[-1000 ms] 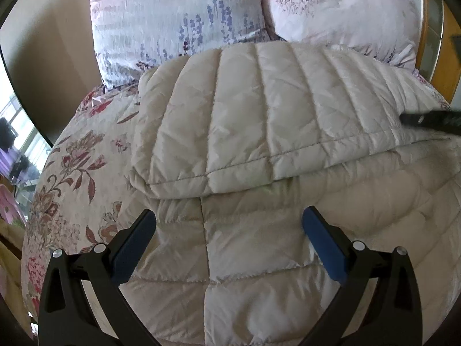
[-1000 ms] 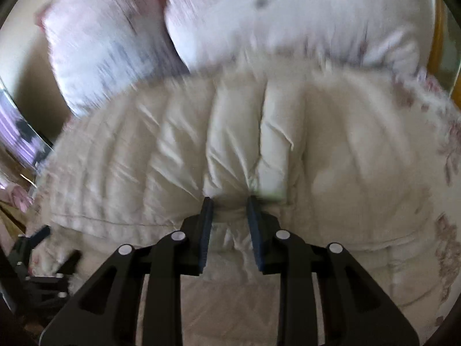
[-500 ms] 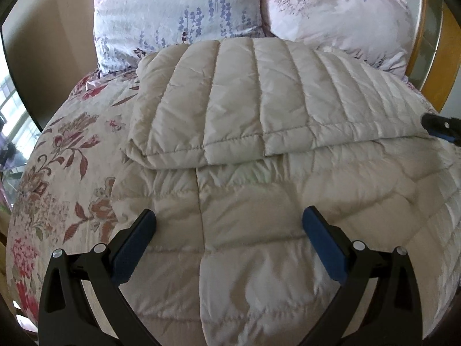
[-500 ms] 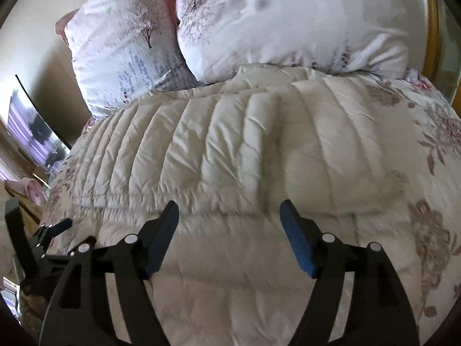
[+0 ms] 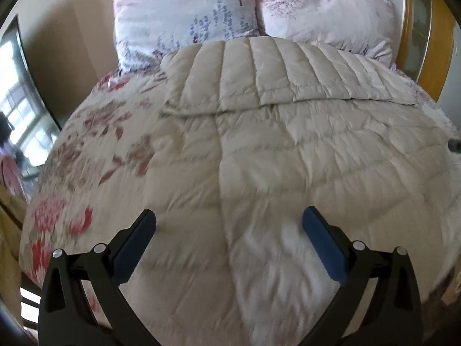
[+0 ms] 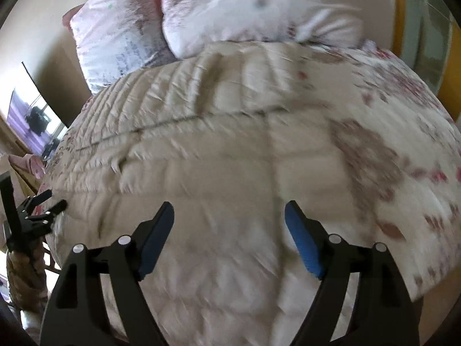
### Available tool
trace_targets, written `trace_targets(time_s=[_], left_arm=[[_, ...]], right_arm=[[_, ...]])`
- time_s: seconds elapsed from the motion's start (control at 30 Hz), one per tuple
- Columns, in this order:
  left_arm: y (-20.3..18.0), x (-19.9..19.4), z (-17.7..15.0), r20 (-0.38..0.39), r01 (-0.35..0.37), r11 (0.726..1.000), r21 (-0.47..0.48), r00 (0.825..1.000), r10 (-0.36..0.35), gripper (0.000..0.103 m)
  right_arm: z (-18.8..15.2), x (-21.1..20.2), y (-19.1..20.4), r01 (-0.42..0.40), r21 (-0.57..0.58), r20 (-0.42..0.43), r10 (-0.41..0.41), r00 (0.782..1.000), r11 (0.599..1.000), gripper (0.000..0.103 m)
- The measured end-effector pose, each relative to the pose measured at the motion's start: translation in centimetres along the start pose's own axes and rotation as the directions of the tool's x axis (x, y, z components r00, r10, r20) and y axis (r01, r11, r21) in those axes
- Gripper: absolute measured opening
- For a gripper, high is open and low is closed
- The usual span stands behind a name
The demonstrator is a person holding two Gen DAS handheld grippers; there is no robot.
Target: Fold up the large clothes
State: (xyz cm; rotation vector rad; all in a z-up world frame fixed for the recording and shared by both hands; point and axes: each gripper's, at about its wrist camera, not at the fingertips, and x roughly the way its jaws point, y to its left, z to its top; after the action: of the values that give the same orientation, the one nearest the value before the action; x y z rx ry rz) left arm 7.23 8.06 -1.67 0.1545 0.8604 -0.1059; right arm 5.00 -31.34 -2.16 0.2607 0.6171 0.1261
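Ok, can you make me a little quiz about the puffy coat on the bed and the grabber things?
1. True or false: the right gripper is pinching the beige padded coat.
2. What lies behind the coat at the head of the bed: A pillows, B a box, C shoes?
3. Fill in: the coat's far part is ____ over onto itself.

Key: 1 false, its jaws have just been opening and hold nothing. 2 A, two pink pillows. 3 folded.

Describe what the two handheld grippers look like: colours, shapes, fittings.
Both match. The left gripper and right gripper each have two black, angular plastic arms with triangular cut-outs and silver round pivot pins. Each finger carries a flat blue pad on its inner face. No cables, markings or sleeves show.
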Motion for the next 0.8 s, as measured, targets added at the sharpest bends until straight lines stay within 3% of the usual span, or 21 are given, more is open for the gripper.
trace_targets(time_s=[0.13, 0.33, 0.47, 0.53, 0.8], left_arm=[[2.5, -2.0, -1.9, 0.008, 0.028, 0.999, -0.046, 1.0, -0.028, 0.102], [5.6, -4.1, -4.9, -0.006, 0.103, 0.989, -0.111, 0.995, -0.104, 0.102], [7.4, -5.1, -7.3, -0.021, 0.138, 0.981, -0.14, 0.99, -0.142, 0.102], [8.4, -5.2, -8.3, -0.032, 0.158, 0.973, -0.168, 0.986, -0.166, 0.102], [8.6, -3.1, -10.5, -0.086, 0.262, 0.94, -0.219, 0.954, -0.286, 0.102]], right_arm=[[-2.6, -2.1, -3.3, -0.011, 0.048, -0.033, 0.013, 0.999, 0.999, 0.08], [-6.5, -5.0, -7.6, -0.141, 0.116, -0.091, 0.151, 0.984, 0.983, 0.085], [-7.9, -5.9, -10.4, -0.124, 0.186, -0.111, 0.147, 0.983, 0.975, 0.086], [-8.5, -5.8, -11.7, -0.162, 0.224, -0.106, 0.189, 0.976, 0.961, 0.09], [-10.2, -1.4, -12.9, -0.289, 0.312, -0.135, 0.343, 0.93, 0.905, 0.09]])
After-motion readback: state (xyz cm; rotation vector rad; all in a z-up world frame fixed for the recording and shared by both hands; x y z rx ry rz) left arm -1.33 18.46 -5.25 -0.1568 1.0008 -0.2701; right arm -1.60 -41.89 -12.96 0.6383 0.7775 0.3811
